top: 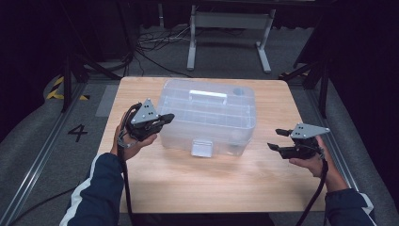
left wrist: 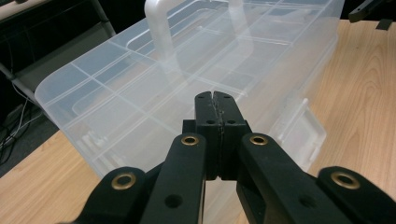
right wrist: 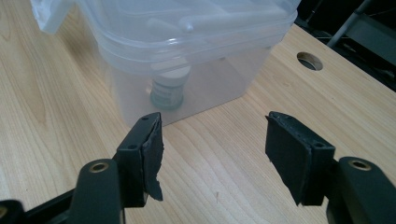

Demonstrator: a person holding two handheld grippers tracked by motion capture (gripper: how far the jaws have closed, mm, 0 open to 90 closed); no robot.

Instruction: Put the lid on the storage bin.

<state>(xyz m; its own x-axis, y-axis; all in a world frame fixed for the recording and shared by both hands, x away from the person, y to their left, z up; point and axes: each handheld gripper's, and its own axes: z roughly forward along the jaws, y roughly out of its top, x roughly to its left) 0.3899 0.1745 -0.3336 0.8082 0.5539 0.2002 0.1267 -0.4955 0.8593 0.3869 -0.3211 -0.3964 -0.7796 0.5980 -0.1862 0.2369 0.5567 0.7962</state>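
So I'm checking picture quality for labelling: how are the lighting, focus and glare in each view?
High view: soft and dim, surroundings near black, the table evenly lit, little glare on the clear box. Left gripper view: sharp, the box lid bright, almost washed out. Right gripper view: crisp wood grain, a small container hazy through the wall.

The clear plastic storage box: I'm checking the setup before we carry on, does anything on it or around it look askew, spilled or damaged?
Nothing stands out. The clear plastic storage box sits square on the light wooden table, lid on, its front latch down. A small white jar stands upright inside. No spill shows.
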